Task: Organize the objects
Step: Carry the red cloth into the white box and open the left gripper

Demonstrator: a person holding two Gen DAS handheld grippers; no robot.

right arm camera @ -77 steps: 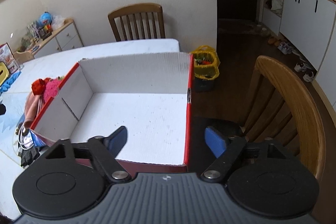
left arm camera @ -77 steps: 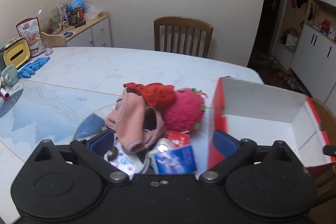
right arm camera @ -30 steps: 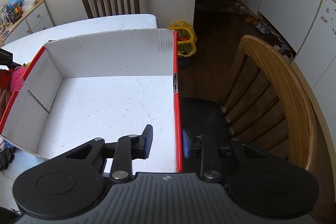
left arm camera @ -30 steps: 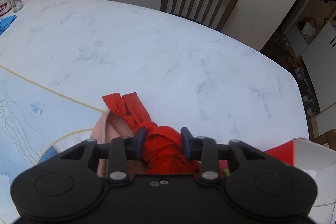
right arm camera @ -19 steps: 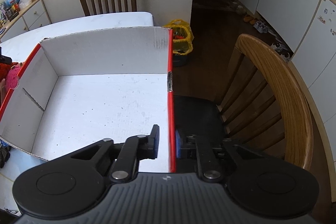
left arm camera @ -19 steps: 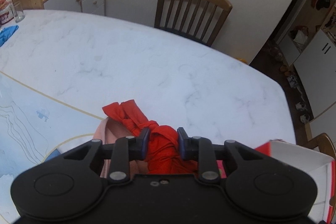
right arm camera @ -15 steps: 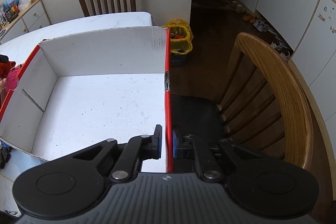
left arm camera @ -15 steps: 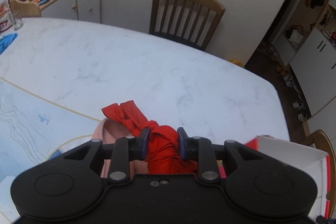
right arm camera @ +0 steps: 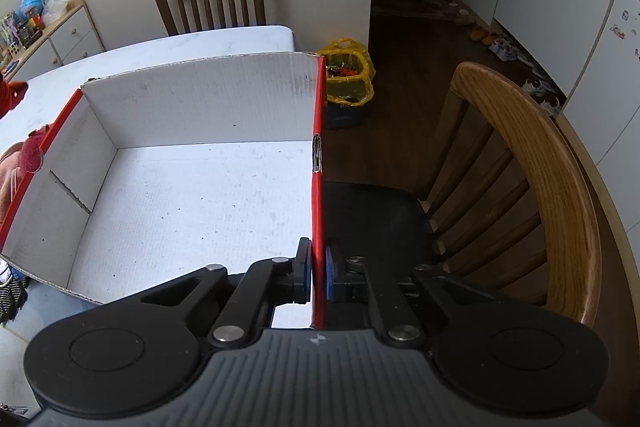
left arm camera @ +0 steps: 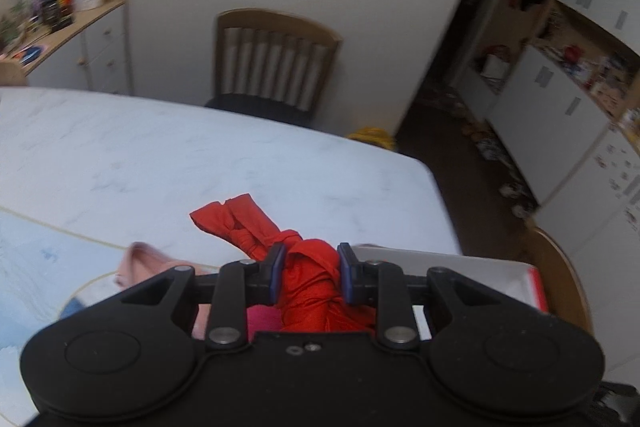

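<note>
My left gripper (left arm camera: 311, 273) is shut on a knotted red cloth (left arm camera: 310, 279) and holds it up above the white marble table (left arm camera: 160, 155); the cloth's loose end sticks out ahead. A pink garment (left arm camera: 148, 261) lies below on the left. My right gripper (right arm camera: 317, 273) is shut on the right wall of the red-and-white cardboard box (right arm camera: 318, 187), which is empty inside. The box's corner shows in the left wrist view (left arm camera: 500, 275). A pink plush toy (right arm camera: 34, 149) sits just outside the box's left wall.
A wooden chair (right arm camera: 532, 187) stands right of the box, and another chair (left arm camera: 276, 67) stands at the table's far side. A yellow bag (right arm camera: 348, 75) sits on the floor beyond the box. A sideboard (left arm camera: 60, 39) with clutter lines the left wall.
My left gripper has lifted the red cloth off the pile and swung right toward the box. My right gripper has closed fully on the box's right wall.
</note>
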